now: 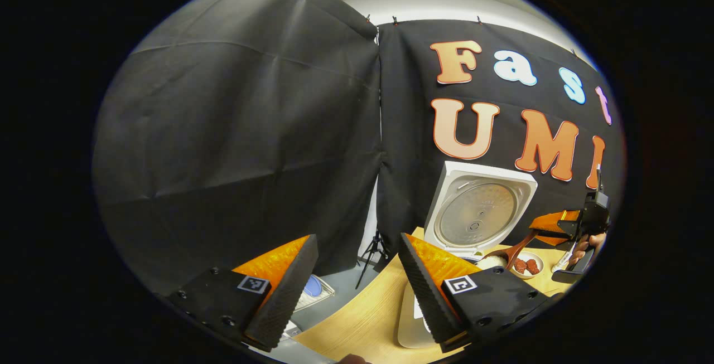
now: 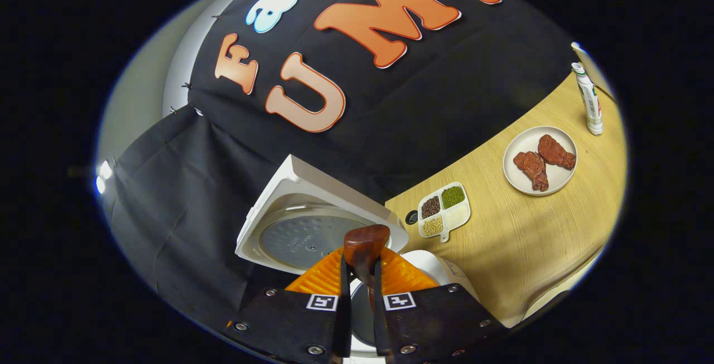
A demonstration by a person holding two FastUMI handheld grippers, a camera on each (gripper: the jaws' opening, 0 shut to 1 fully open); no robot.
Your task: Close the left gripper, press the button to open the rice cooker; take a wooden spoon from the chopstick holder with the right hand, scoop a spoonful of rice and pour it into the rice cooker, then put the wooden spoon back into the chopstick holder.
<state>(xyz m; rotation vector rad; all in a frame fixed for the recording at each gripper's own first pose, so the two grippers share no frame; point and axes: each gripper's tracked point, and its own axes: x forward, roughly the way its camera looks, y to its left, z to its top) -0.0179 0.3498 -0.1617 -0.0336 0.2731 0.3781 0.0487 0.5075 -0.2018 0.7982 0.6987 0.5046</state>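
The white rice cooker (image 1: 481,208) stands on the table with its lid raised, the lid's round metal inner plate (image 2: 309,236) facing me. My right gripper (image 2: 362,263) is shut on the handle of the brown wooden spoon (image 2: 366,244), whose bowl hangs just above the cooker's opening. In the left gripper view that right gripper (image 1: 560,224), held by a hand (image 1: 585,244), slants the wooden spoon (image 1: 510,251) down-left over the pot. I cannot tell whether rice is in the spoon. My left gripper (image 1: 357,241) hangs open and empty off the table's left end, away from the cooker.
On the wooden table (image 2: 530,247) lie a divided white tray of grains (image 2: 444,210), a plate with two pieces of meat (image 2: 540,160) and an upright tube (image 2: 588,99). A pale flat object (image 1: 411,322) lies near the table edge. A tripod (image 1: 372,252) stands on the floor.
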